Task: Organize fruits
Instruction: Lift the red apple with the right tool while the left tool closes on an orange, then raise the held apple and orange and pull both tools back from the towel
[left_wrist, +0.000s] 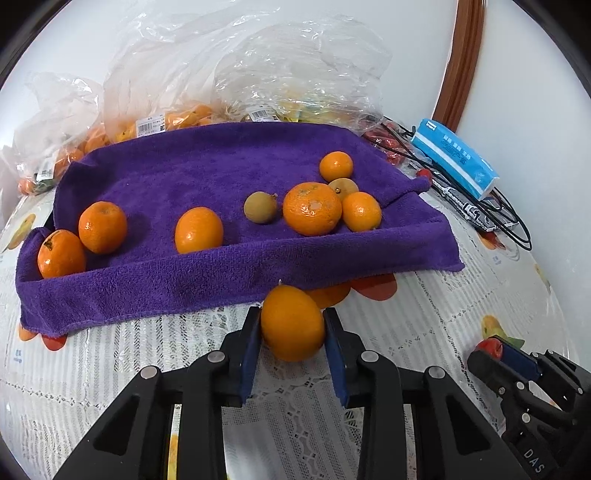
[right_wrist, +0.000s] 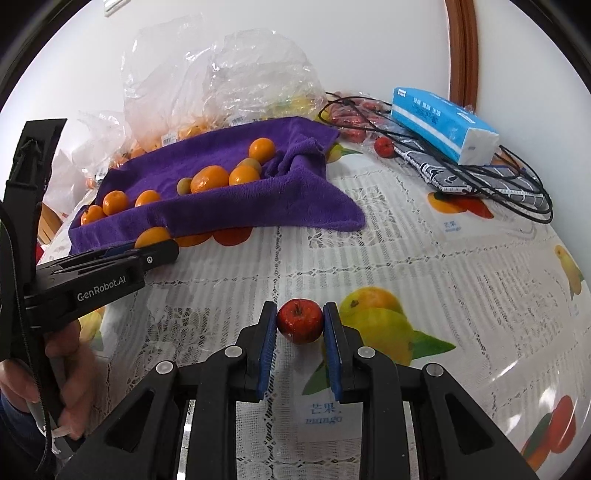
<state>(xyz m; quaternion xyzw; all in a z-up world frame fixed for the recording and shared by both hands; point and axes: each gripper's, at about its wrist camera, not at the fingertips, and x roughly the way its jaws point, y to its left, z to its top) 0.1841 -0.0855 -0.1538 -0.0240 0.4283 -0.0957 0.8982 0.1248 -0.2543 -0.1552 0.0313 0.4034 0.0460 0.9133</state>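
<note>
My left gripper (left_wrist: 292, 328) is shut on a small orange (left_wrist: 291, 325), just in front of the near edge of a purple towel (left_wrist: 184, 162). Several oranges lie on the towel, among them a large one (left_wrist: 312, 208), plus two brownish-green round fruits (left_wrist: 260, 207). My right gripper (right_wrist: 300, 325) is shut on a small red fruit (right_wrist: 299, 320) above the tablecloth. In the right wrist view the left gripper (right_wrist: 155, 254) shows at the left with its orange (right_wrist: 151, 236), held by a hand (right_wrist: 66, 373). The right gripper (left_wrist: 495, 350) appears at the lower right of the left wrist view.
Clear plastic bags (left_wrist: 258, 66) with more oranges stand behind the towel. A blue tissue pack (right_wrist: 443, 123), black cables (right_wrist: 517, 177), a patterned pouch (right_wrist: 480, 177), red packets (right_wrist: 351, 118) and a loose red fruit (right_wrist: 384, 147) lie at the back right. A fruit-print lace tablecloth (right_wrist: 406, 251) covers the table.
</note>
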